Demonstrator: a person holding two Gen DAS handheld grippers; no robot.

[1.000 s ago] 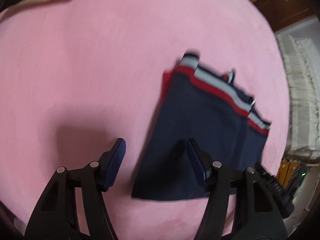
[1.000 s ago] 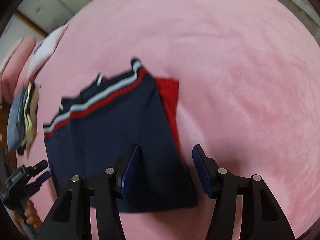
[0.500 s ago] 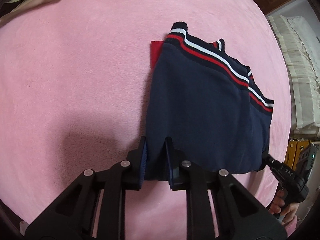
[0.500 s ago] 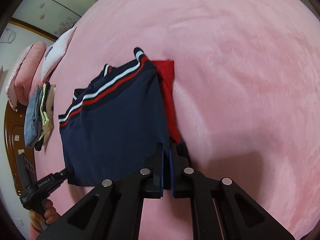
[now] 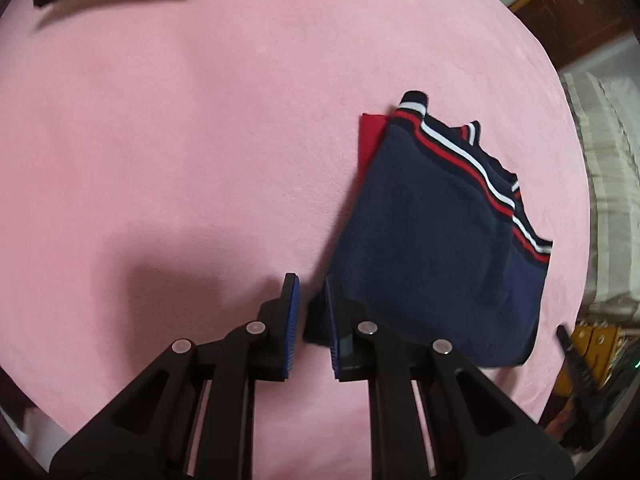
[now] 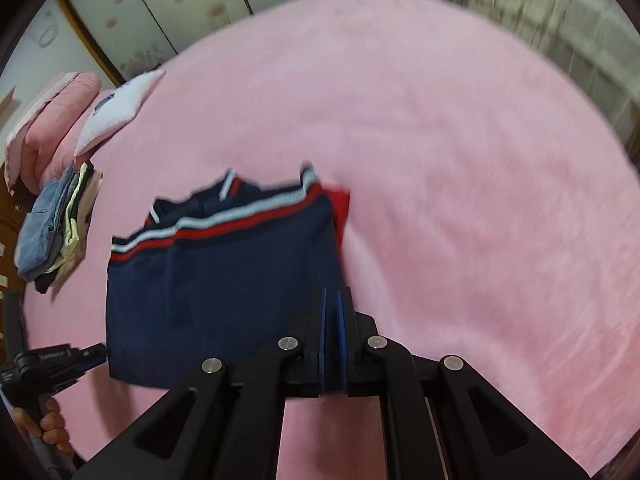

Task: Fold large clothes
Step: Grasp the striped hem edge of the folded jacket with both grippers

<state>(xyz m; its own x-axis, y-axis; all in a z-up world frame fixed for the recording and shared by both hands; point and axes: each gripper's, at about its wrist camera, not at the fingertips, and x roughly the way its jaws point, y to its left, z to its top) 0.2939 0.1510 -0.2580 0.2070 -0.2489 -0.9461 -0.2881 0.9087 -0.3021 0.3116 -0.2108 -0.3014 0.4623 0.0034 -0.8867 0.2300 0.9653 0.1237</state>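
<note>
Here, a folded navy garment (image 5: 440, 248) is lying flat on a pink blanket (image 5: 180, 140), its red-and-white striped band running along the far edge and a red layer (image 5: 370, 136) peeking out from underneath at the side. The left gripper (image 5: 310, 290) is sitting at the garment's near corner with a narrow gap between its blue pads — the corner is lying against the inner face of one pad, and the other pad is standing clear of the cloth, so nothing is being pinched. In the right wrist view, which is blurred, the right gripper (image 6: 331, 300) is showing its pads pressed nearly together at the garment's (image 6: 220, 280) other near corner; whether cloth is caught between them I cannot tell, as the pad tips are covering that spot. The left gripper is also appearing at the lower left edge of that view, a hand (image 6: 48, 424) wrapped around its handle. Beyond the garment, a stack of folded clothes (image 6: 56, 228) is resting near the blanket's (image 6: 440, 160) edge — a white pillow (image 6: 116, 110) and a pink cushion (image 6: 48, 120) are lying behind it.
</note>
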